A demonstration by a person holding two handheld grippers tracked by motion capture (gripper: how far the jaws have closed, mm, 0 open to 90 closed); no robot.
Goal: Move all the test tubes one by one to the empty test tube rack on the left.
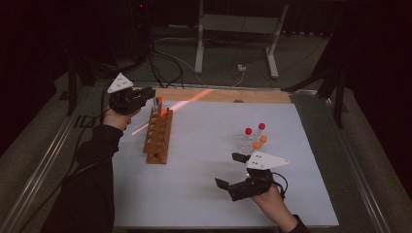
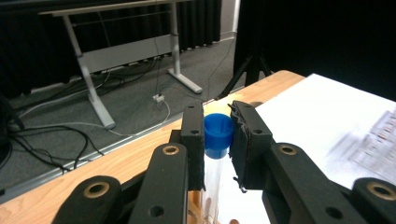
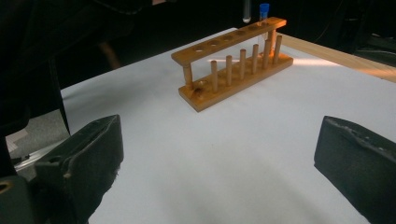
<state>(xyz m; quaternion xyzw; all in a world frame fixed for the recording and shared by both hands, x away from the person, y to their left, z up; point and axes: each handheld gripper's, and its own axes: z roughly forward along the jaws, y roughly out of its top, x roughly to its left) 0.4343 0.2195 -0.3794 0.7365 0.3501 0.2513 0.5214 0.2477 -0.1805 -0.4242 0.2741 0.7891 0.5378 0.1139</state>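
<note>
A white-topped table (image 1: 204, 160) with a wooden far edge carries a wooden tube rack (image 1: 159, 137); capped tubes (image 1: 255, 138) stand well right of the rack.

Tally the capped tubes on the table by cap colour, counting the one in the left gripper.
Blue cap: 1, the tube clamped in the left gripper at the far end of the rack
Red caps: 2
Orange caps: 2
Total: 5 capped tubes
</note>
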